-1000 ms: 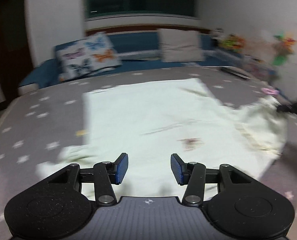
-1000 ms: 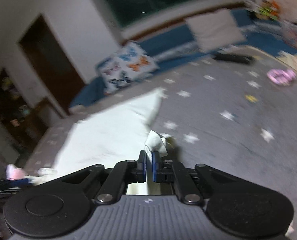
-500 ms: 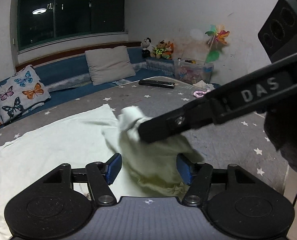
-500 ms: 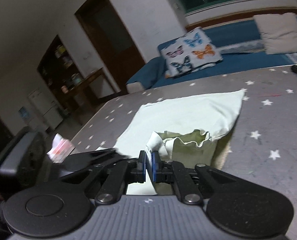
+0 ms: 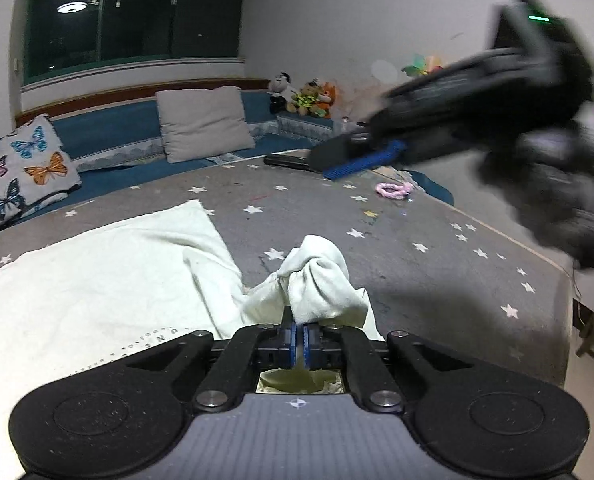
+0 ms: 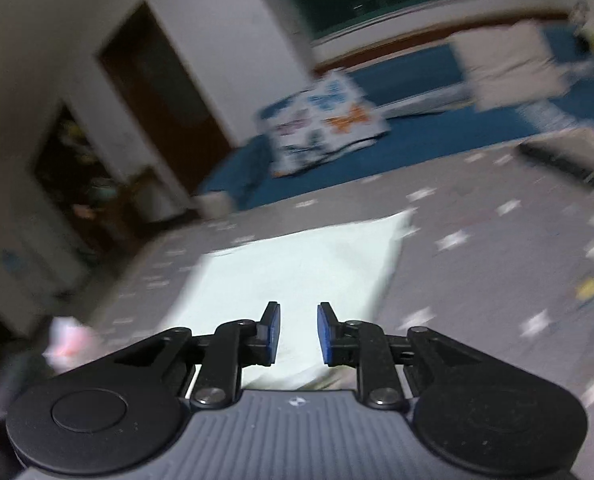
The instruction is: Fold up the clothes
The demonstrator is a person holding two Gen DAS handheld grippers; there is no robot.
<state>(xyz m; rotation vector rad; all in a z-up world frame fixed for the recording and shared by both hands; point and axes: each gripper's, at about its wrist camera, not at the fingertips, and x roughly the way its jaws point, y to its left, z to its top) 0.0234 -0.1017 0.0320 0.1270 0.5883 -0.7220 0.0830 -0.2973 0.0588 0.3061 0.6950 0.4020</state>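
Observation:
A pale cream garment [image 5: 97, 280] lies spread on a grey star-patterned bed [image 5: 437, 264]. My left gripper [image 5: 299, 338] is shut on a bunched corner of the garment [image 5: 317, 280] and holds it just above the bed. My right gripper [image 5: 361, 162] shows blurred in the air at the upper right of the left wrist view. In the right wrist view my right gripper [image 6: 298, 334] is open and empty above the garment [image 6: 297, 268].
A butterfly cushion [image 5: 21, 168] and a grey pillow [image 5: 203, 122] lean on a blue bench at the back. A black remote [image 5: 289, 160] and a pink ring [image 5: 393, 189] lie on the far bed. Stuffed toys [image 5: 305, 96] sit in the corner.
My left gripper has shut on the garment corner that my right gripper brought over. My right gripper has let go, opened and pulled up and away to the right.

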